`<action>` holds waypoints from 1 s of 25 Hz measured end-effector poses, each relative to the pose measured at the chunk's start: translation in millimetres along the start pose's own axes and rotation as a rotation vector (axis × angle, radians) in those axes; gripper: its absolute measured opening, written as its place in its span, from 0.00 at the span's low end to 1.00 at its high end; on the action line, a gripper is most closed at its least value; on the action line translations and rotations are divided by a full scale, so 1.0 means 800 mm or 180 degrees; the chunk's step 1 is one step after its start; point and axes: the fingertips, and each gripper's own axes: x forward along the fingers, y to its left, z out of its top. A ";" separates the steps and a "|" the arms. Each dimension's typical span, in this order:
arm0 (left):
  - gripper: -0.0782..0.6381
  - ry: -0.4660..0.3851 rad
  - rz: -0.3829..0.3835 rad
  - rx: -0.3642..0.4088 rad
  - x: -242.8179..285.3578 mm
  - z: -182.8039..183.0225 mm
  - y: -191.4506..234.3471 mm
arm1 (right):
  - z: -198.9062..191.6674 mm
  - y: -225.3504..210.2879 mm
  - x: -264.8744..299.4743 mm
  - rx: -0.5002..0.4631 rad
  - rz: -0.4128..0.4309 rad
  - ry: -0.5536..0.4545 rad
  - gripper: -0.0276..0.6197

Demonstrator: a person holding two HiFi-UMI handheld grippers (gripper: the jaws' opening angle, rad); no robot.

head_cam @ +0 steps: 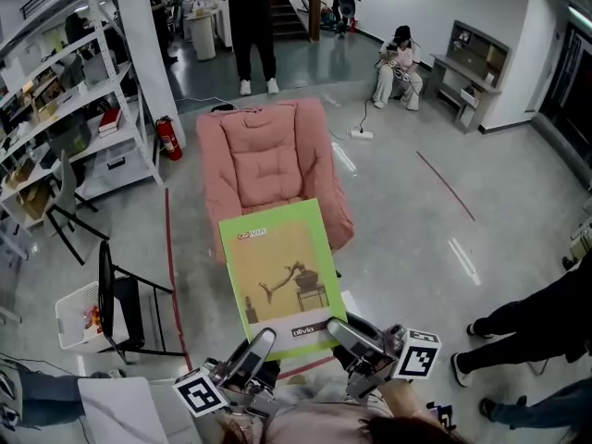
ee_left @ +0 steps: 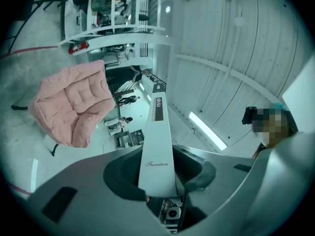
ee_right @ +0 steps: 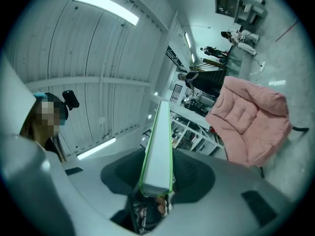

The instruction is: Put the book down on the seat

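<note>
A large book [head_cam: 281, 271] with a green-edged tan cover is held flat in front of me, its far edge over the front of the pink cushioned seat [head_cam: 265, 155]. My left gripper [head_cam: 252, 354] is shut on its near left corner, my right gripper [head_cam: 350, 334] on its near right corner. Seen edge-on in the left gripper view, the book's white spine [ee_left: 157, 146] runs between the jaws, with the seat [ee_left: 74, 102] to the left. The right gripper view shows the book's green-rimmed edge [ee_right: 158, 154] clamped between the jaws and the seat [ee_right: 251, 119] at right.
A black folding chair [head_cam: 125, 294] and a white basket [head_cam: 79, 317] stand at my left, by metal shelves [head_cam: 65, 109] and a red extinguisher [head_cam: 171, 139]. People stand beyond the seat [head_cam: 252, 26], sit at back right [head_cam: 396, 63], and stand at near right [head_cam: 532, 317].
</note>
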 end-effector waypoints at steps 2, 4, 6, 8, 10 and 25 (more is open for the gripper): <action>0.32 -0.0012 -0.0012 -0.0091 -0.005 0.004 0.006 | -0.006 -0.003 0.005 -0.0011 -0.0036 0.0001 0.30; 0.32 -0.0007 -0.0024 -0.0117 -0.011 0.011 0.011 | -0.014 -0.007 0.013 0.0005 -0.0057 -0.0005 0.30; 0.32 0.0012 -0.0013 -0.0100 -0.014 0.015 0.018 | -0.019 -0.011 0.018 0.0029 -0.0081 -0.0009 0.30; 0.32 -0.0009 0.0012 -0.0201 -0.015 0.016 0.025 | -0.021 -0.018 0.020 0.0053 -0.0102 -0.0015 0.30; 0.32 -0.0011 0.0035 -0.0254 -0.017 0.017 0.033 | -0.024 -0.024 0.023 0.0078 -0.0114 -0.0017 0.30; 0.32 0.0046 0.0180 -0.0289 0.059 0.057 0.094 | 0.036 -0.103 0.065 0.0196 -0.0120 -0.0057 0.30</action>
